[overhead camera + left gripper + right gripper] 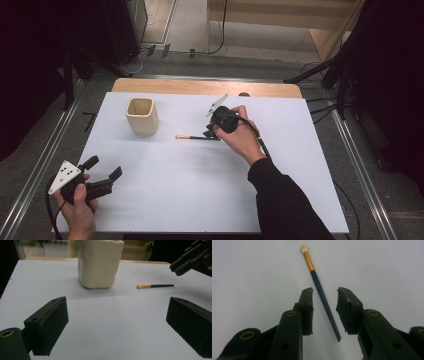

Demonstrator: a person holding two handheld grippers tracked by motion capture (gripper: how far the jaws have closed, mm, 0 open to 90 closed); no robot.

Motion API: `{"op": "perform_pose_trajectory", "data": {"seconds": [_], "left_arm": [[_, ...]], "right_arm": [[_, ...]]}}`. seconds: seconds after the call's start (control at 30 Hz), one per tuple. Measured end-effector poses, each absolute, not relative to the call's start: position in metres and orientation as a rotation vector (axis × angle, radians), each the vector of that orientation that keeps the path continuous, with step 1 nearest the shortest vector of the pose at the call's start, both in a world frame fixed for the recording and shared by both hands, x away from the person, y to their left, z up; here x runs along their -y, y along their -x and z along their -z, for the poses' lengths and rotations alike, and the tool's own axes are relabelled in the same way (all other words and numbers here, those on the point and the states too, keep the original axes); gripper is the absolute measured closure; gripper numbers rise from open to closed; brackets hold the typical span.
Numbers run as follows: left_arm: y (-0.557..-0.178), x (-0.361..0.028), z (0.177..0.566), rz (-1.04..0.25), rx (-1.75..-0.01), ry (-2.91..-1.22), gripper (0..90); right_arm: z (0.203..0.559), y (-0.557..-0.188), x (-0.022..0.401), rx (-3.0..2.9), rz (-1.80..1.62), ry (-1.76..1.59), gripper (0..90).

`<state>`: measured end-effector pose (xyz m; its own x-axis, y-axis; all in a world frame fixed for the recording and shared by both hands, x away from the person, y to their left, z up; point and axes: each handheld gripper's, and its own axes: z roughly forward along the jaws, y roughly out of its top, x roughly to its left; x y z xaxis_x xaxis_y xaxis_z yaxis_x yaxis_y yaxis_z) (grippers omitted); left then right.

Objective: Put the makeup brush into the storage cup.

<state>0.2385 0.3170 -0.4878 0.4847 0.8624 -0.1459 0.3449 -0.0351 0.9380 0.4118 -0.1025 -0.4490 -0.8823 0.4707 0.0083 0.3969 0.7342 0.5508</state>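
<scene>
Dark-handled brush (322, 293) lies on the white tabletop (200, 175) between the right tool's (325, 298) spread, untouching pads; cream cup (142, 115) stands nearby; left tool (102, 172) spread wide.

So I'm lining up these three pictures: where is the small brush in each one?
High view: the brush lies mid-table, just left of the right gripper.
Left gripper view: the brush lies upper right, right of the cream cup.
Right gripper view: the brush lies between the jaws, untouched.
Shared landmark: its pale tip.
</scene>
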Motion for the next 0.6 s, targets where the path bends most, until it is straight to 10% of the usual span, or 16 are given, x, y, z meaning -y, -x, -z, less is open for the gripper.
{"op": "perform_pose_trajectory", "data": {"seconds": [0.6], "left_arm": [[-0.239, -0.315, 0.488, -0.57, -1.058, -1.621, 4.7]], "right_arm": [[0.462, -0.424, 0.07, -2.912, -0.665, -0.555, 75.4]]}}
